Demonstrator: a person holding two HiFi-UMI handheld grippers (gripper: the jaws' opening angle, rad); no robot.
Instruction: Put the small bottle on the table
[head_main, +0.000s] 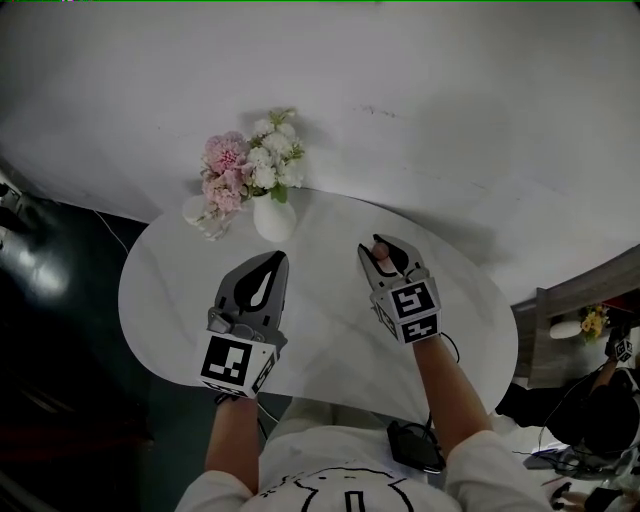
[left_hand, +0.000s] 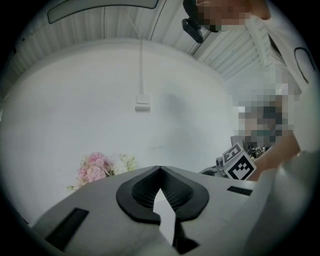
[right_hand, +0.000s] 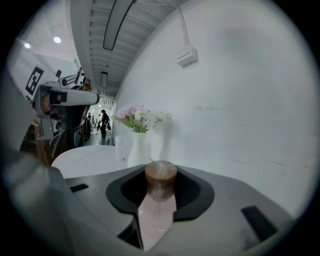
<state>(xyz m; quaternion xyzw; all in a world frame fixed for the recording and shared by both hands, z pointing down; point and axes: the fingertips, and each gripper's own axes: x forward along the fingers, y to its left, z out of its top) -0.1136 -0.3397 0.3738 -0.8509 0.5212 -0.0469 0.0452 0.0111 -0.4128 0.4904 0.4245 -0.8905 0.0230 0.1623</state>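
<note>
The small bottle (right_hand: 160, 181) has a brown round cap and a pale pink body. It sits upright between the jaws of my right gripper (right_hand: 160, 172), which is shut on it. In the head view the right gripper (head_main: 384, 252) holds the bottle (head_main: 379, 249) over the right middle of the white oval table (head_main: 330, 345). My left gripper (head_main: 274, 260) hovers over the table's left middle. Its jaws meet at the tips with nothing between them, as the left gripper view also shows (left_hand: 160, 169).
A white vase (head_main: 274, 218) of pink and white flowers (head_main: 250, 165) stands at the table's far edge, against the white wall. A clear glass (head_main: 200, 214) stands to its left. A second table with yellow flowers (head_main: 594, 322) is at the far right.
</note>
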